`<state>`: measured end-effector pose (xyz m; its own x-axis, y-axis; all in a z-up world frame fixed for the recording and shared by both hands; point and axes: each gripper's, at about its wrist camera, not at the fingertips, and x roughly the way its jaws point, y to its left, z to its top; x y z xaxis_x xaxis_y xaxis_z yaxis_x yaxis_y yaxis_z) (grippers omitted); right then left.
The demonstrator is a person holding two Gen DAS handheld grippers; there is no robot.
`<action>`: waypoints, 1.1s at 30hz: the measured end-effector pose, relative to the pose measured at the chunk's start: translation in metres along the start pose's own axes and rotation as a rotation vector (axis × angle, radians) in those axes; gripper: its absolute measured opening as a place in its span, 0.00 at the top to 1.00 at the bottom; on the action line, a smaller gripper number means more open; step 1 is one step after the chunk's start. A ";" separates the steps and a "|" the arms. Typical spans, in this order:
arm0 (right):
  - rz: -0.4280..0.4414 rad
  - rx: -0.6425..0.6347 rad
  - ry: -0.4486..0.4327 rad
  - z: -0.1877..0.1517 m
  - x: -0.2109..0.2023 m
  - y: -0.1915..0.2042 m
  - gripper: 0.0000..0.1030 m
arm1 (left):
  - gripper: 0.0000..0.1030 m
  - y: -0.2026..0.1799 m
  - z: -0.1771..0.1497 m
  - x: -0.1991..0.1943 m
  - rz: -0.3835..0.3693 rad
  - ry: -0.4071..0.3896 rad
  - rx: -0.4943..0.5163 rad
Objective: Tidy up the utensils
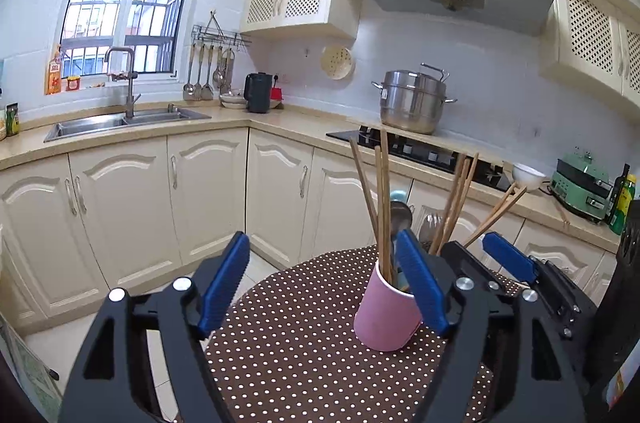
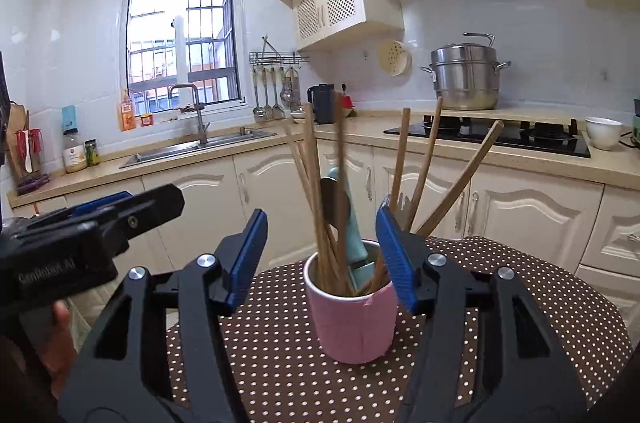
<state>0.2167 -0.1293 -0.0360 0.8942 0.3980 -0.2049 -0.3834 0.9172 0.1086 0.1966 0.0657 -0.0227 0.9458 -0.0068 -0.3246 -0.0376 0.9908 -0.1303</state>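
Note:
A pink cup [image 2: 352, 323] stands on the round table with the brown dotted cloth [image 2: 272, 363]. It holds several wooden chopsticks [image 2: 314, 183], a teal-handled utensil [image 2: 352, 223], a metal spoon and a fork. My right gripper [image 2: 322, 213] is open just in front of the cup; the blurred chopsticks rise between its blue fingers and touch neither pad. In the left wrist view the same cup [image 1: 380, 319] sits partly behind the right finger of my open left gripper [image 1: 320, 239], which has nothing between its pads. The left gripper's body [image 2: 100, 235], held by a hand, shows at the left of the right wrist view.
Cream cabinets [image 1: 208, 199] and a counter wrap around behind the table. A sink [image 1: 120, 121] is at the back left, and a hob with a steel pot [image 1: 412, 101] at the back right, with a white bowl [image 1: 528, 175] beside it. Tiled floor lies left of the table.

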 end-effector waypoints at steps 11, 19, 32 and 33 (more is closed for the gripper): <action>-0.042 -0.003 -0.053 0.016 -0.044 0.007 0.40 | 0.26 -0.004 0.011 -0.052 0.005 -0.063 0.034; -0.067 0.029 -0.078 0.027 -0.094 0.007 0.34 | 0.23 -0.016 0.012 -0.094 0.013 -0.115 0.100; -0.092 0.016 -0.071 0.032 -0.182 0.031 0.20 | 0.15 -0.038 0.001 -0.178 -0.001 -0.166 0.174; -0.094 0.016 -0.068 0.030 -0.189 0.033 0.19 | 0.15 -0.039 0.001 -0.184 -0.001 -0.165 0.174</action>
<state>0.0418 -0.1748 0.0356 0.9397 0.3080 -0.1487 -0.2942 0.9497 0.1078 0.0245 0.0286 0.0429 0.9862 0.0006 -0.1656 0.0057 0.9993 0.0377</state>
